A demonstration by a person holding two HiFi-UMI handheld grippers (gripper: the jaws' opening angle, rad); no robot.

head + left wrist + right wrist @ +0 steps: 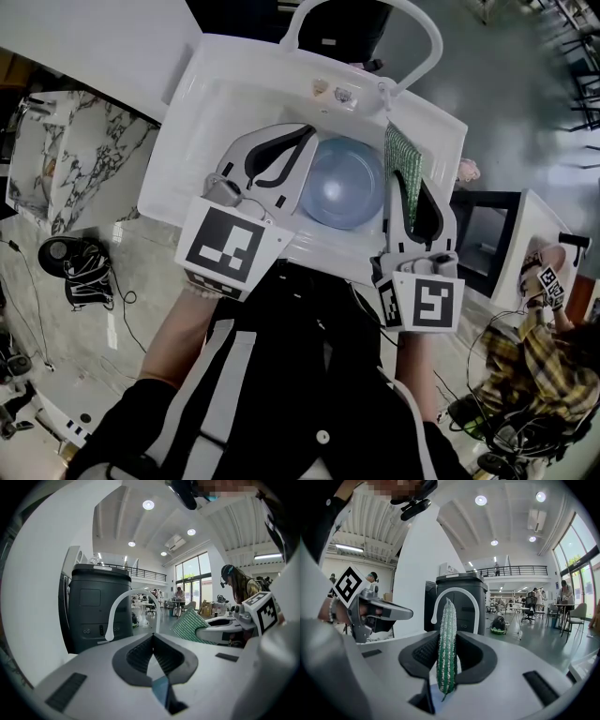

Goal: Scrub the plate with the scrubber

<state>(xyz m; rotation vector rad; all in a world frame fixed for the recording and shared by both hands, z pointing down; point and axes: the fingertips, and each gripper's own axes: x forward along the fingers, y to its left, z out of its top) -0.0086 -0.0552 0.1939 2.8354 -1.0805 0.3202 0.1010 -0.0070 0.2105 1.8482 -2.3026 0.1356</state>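
The white rectangular plastic sink basin (pixel 187 112) holds the round pale-blue plate (pixel 342 183) at its centre. The left tongs (pixel 152 638) are pressed together, tips meeting with nothing between them, above the plate's left rim. The right tongs (pixel 449 637) pinch the green knitted scrubber (pixel 405 159) edge-on, just beside the plate's right rim.

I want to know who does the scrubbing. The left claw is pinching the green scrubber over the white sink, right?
Not quite. The right claw is the one pinching the green scrubber over the white sink; the right gripper view shows that claw shut on it. The left claw is shut on the blue plate.
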